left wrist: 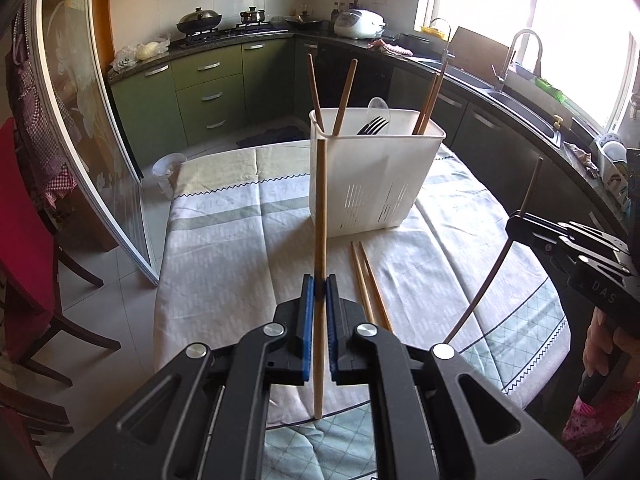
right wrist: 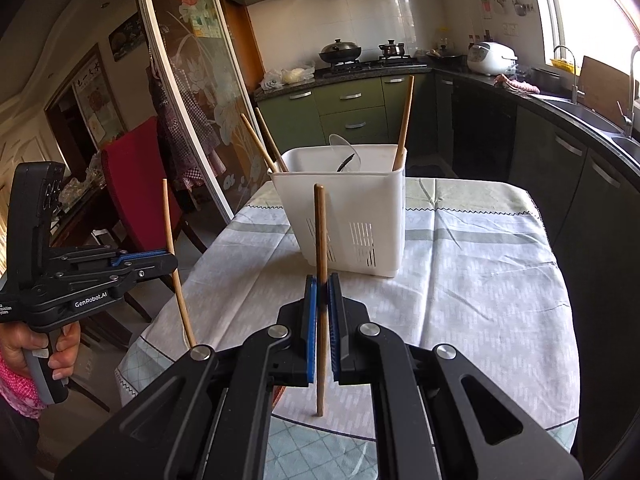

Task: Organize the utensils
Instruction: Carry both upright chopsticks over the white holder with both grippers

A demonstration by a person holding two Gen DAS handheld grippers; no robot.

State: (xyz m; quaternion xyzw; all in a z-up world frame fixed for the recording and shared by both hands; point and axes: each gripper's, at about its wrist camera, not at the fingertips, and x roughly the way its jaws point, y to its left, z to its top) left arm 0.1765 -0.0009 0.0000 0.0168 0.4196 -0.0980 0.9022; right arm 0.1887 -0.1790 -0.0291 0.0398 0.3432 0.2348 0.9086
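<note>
A white plastic utensil caddy (left wrist: 372, 176) stands on the table with several chopsticks, a fork (left wrist: 373, 125) and a spoon in it; it also shows in the right wrist view (right wrist: 352, 216). My left gripper (left wrist: 319, 289) is shut on an upright wooden chopstick (left wrist: 320, 208), held in front of the caddy. My right gripper (right wrist: 322, 292) is shut on another upright chopstick (right wrist: 320, 232), also short of the caddy. Each gripper shows in the other's view, the right one (left wrist: 520, 224) and the left one (right wrist: 170, 266). Two loose chopsticks (left wrist: 370, 280) lie on the cloth before the caddy.
The round table has a pale checked cloth (left wrist: 224, 248). A red chair (right wrist: 132, 184) stands at its left and a sliding glass door (left wrist: 92, 152) beyond. Kitchen counters with a stove, rice cooker (left wrist: 359, 23) and sink (left wrist: 516, 104) line the far side.
</note>
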